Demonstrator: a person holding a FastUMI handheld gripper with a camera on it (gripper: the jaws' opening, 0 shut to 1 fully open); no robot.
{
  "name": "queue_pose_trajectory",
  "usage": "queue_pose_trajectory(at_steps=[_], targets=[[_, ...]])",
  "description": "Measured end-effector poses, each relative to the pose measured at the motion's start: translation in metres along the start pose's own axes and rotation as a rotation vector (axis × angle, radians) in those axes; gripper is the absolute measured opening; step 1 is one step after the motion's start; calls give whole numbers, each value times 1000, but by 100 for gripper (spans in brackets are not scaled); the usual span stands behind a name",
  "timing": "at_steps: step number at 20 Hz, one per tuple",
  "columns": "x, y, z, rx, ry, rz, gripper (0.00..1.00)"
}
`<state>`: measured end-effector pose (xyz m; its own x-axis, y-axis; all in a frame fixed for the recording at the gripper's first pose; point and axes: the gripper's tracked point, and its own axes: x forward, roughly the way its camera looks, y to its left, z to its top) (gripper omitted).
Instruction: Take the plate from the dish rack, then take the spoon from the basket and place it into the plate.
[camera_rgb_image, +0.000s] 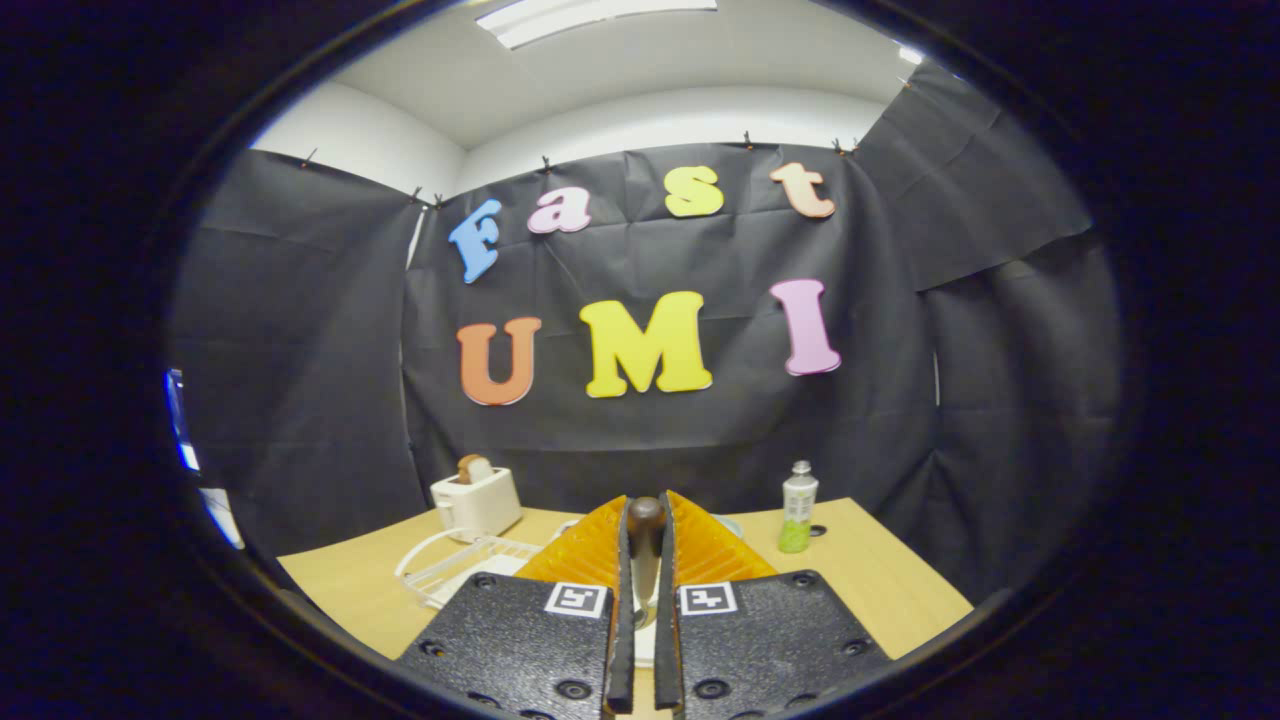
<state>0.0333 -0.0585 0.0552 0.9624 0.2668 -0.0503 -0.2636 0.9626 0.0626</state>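
A wooden table (880, 570) carries a white wire dish rack (450, 565) left of the fingers, a white toaster (478, 503) behind it and a green bottle (798, 508) beyond on the right, while the gripper (645, 560), nearly closed, clamps the spoon (645, 545) by its dark handle between both fingers.
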Motion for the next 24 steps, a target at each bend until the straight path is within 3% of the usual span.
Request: queue_pose_trajectory(at_steps=[8, 14, 20, 24], targets=[[10, 88, -94, 11, 211, 191, 13], [20, 118, -154, 64, 324, 282, 13], [26, 122, -175, 91, 368, 314, 13], [25, 113, -165, 44, 327, 287, 23]])
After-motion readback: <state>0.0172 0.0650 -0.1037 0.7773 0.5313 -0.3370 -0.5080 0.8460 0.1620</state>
